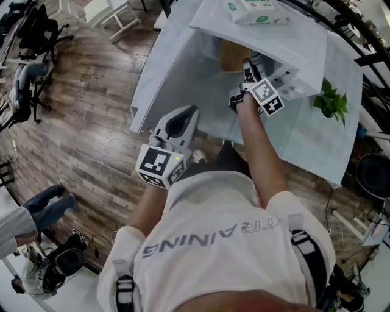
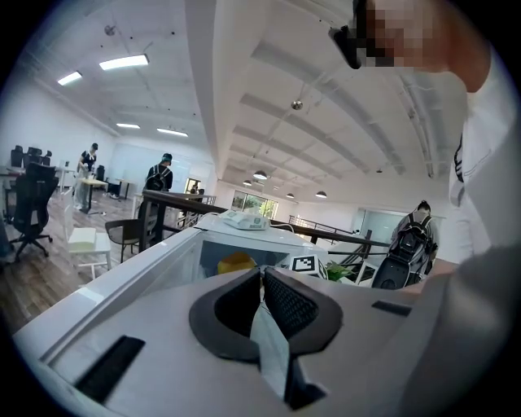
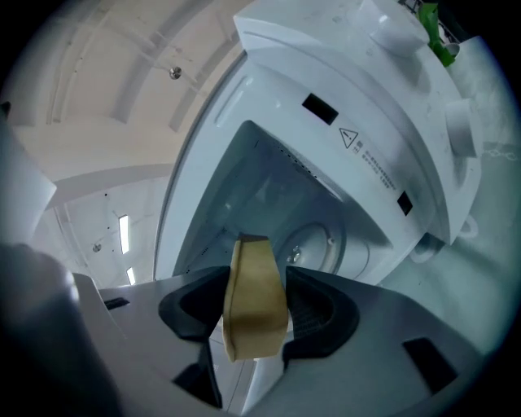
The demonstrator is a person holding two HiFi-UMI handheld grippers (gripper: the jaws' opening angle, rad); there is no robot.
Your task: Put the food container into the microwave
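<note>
Head view: white microwave [image 1: 286, 46] on the worktop [image 1: 304, 137], door [image 1: 155, 85] swung open towards the left. The right tongs [image 1: 247, 68] reach into the opening, with the tan food container [image 1: 233, 56] at their tip, just inside the mouth. The left tongs [image 1: 183, 119] hang back near the door. A tissue pack [image 1: 253, 11] lies on the microwave roof.

Left gripper view: left tongs [image 2: 262, 281] together, gripping nothing. The container [image 2: 236, 262] shows yellow inside the lit cavity.

Right gripper view: right tongs [image 3: 256, 277] clamped on the wall of the food container [image 3: 254, 297], seen edge-on. Beyond it are the cavity and turntable [image 3: 313, 244]. The picture is strongly tilted, so the tongs look rolled.

Judgement: container at the mouth, not yet set down.

Risks:
- The grip is on one thin wall only, so the container could pivot or slip if it knocks the cavity frame.
- Releasing while rolled could land it tilted on the turntable.
- The left tongs are near the door and a bump could swing it onto the right arm.
</note>
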